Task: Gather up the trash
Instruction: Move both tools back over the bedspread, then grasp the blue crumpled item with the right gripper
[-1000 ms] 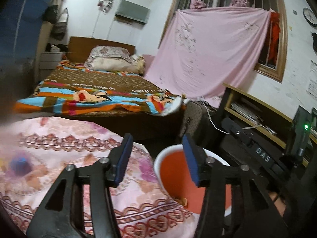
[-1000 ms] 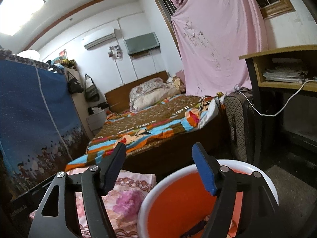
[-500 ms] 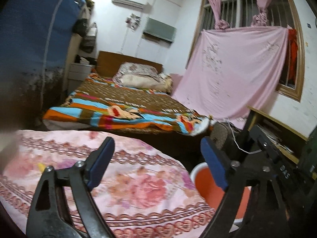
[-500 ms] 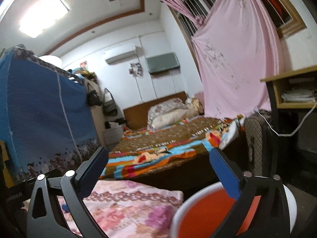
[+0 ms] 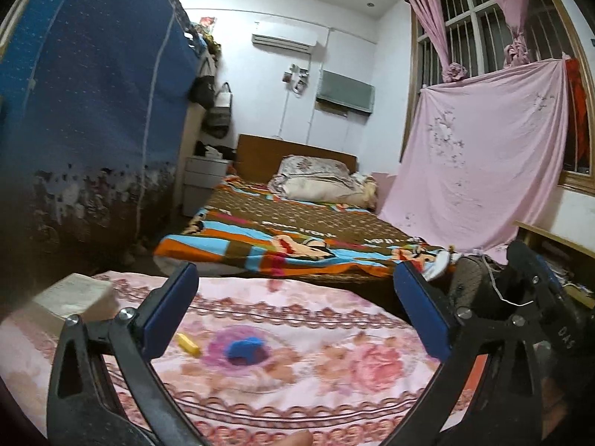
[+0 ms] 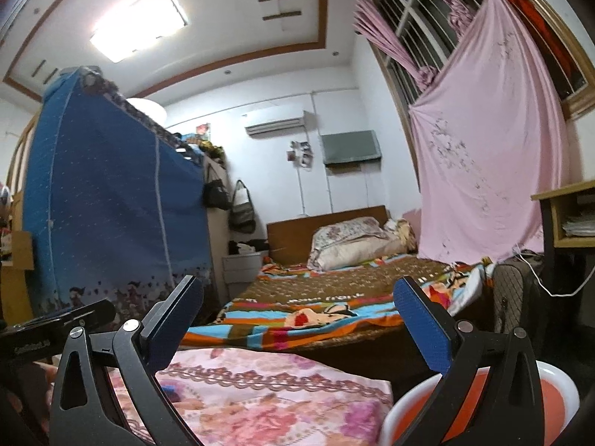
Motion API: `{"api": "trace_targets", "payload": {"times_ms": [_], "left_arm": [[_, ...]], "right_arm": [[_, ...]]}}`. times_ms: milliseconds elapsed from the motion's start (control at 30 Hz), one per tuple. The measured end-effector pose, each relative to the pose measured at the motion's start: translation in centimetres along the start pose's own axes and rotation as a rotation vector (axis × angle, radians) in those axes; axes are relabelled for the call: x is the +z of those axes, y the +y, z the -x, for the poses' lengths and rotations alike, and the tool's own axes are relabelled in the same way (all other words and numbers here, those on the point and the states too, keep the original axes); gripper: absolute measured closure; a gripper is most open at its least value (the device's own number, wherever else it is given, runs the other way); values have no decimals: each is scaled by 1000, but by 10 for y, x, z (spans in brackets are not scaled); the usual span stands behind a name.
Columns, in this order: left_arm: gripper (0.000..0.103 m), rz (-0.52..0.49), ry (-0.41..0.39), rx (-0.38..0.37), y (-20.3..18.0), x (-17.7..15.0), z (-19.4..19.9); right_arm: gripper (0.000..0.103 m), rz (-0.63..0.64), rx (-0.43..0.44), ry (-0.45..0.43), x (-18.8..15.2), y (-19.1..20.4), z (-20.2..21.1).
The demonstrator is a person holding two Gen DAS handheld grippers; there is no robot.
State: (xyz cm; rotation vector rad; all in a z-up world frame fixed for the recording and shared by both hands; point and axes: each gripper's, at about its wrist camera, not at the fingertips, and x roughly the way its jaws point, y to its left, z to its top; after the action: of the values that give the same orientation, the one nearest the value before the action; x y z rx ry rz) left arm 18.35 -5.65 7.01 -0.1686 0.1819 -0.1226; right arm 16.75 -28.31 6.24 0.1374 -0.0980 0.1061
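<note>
Trash: one yellow scrap, one blue scrap

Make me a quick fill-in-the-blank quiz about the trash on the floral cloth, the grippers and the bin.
1. Beside the yellow scrap on the floral cloth lies a crumpled scrap coloured ____.
2. The left gripper holds ____ between its fingers.
3. The jaws of the right gripper stand ____.
4. The white-rimmed bin is ____ inside.

Missing words: blue; nothing; open; orange

Pink floral cloth; blue scrap, yellow scrap; orange bin, white rim; blue-padded black fingers.
</note>
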Motion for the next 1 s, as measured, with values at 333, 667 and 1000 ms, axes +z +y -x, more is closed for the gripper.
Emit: {"api": "trace_targets", "payload": {"times_ms": [333, 667, 1000], "left_arm": [[12, -15, -39, 91, 41, 2, 12], [12, -27, -86, 164, 83, 3, 20], [12, -48, -62, 177, 101, -4, 9]], "right_arm": [[0, 50, 66, -12, -11, 41, -7], [0, 104, 148, 20, -24, 78, -29], [2, 157, 284, 171, -43, 111, -65]]}}
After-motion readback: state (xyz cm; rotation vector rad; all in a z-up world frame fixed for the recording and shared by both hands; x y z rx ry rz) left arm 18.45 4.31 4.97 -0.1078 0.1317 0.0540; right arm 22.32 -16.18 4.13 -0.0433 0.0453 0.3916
